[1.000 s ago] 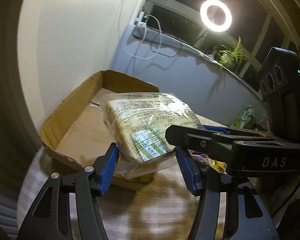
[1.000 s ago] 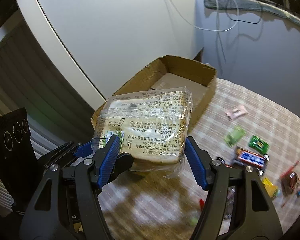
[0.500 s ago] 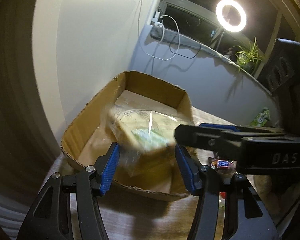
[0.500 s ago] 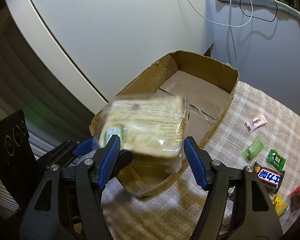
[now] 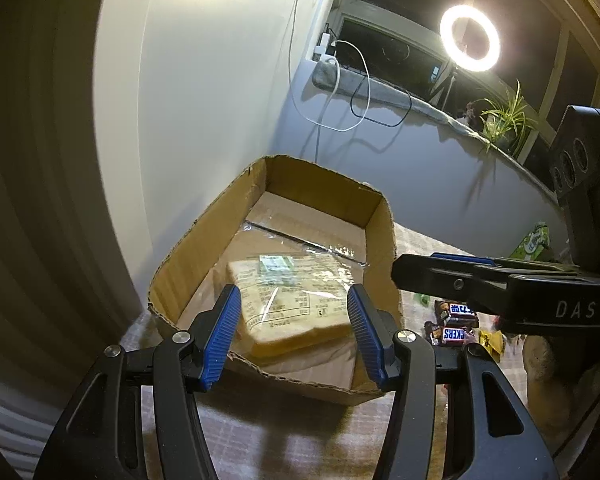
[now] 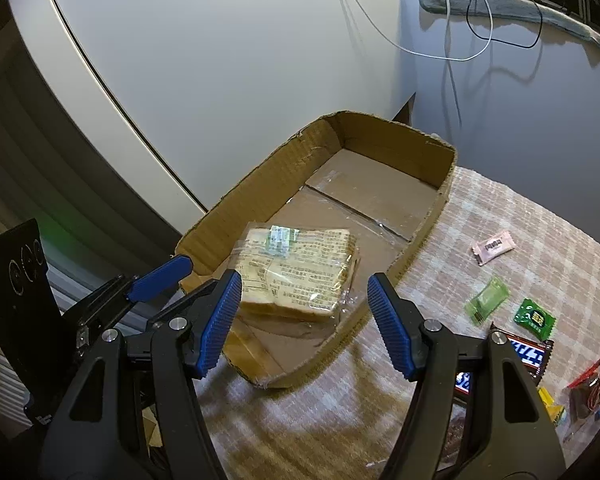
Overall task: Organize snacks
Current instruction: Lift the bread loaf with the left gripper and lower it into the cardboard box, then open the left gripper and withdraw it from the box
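Checked tablecloth (image 6: 500, 216) under cardboard box (image 6: 400, 136); clear-wrapped sliced bread (image 6: 300, 276) lies flat inside, both tongs (image 5: 294, 334) (image 6: 304, 320) released

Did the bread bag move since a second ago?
Yes. The bread bag went from up between both grippers' jaws, in front of the cardboard box, down onto the box's floor at its near end.

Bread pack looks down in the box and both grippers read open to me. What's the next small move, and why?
Probably swing the right gripper right, toward the loose snacks, starting with the green candy packet. The bread pack lies flat on the floor of the cardboard box, neither gripper touching it, and the left gripper is open too. Several wrapped snacks remain on the checked tablecloth.
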Demonstrator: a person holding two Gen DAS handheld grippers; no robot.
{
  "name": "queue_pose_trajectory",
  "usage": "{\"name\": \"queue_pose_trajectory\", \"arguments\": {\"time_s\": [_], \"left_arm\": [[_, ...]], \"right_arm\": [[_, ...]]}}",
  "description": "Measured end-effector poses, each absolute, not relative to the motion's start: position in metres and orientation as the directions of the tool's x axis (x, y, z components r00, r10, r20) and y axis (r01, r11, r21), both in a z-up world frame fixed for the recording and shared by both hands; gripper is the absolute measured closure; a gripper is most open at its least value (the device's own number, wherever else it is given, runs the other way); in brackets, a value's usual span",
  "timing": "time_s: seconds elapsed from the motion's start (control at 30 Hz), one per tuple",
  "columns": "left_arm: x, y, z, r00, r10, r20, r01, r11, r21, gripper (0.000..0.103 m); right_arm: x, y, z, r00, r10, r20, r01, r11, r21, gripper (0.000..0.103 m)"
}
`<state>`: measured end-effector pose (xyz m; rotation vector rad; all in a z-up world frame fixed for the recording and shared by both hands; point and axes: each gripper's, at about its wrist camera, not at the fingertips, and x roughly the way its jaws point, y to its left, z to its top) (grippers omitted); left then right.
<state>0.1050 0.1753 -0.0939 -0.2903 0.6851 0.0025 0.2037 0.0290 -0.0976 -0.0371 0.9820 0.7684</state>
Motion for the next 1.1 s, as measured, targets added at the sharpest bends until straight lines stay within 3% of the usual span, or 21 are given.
{"name": "queue_pose_trajectory", "arguments": {"time_s": [0.5,1.1], "left_arm": [[0.089,0.135,-0.085,0.785,-0.188,-0.59,0.0,0.953,-0.304,0.048],[0.101,0.043,-0.116,0.64,-0.36,-0.679,0.183,0.929,-0.321,0.048]], "right_arm": [[0.182,-0.057,-0.084,0.427,0.526,-0.736,-0.541,0.801,0.258,0.033],[0.15,-0.165,-0.132,0.443,0.381,-0.812,-0.458,0.874,0.161,0.034]]}}
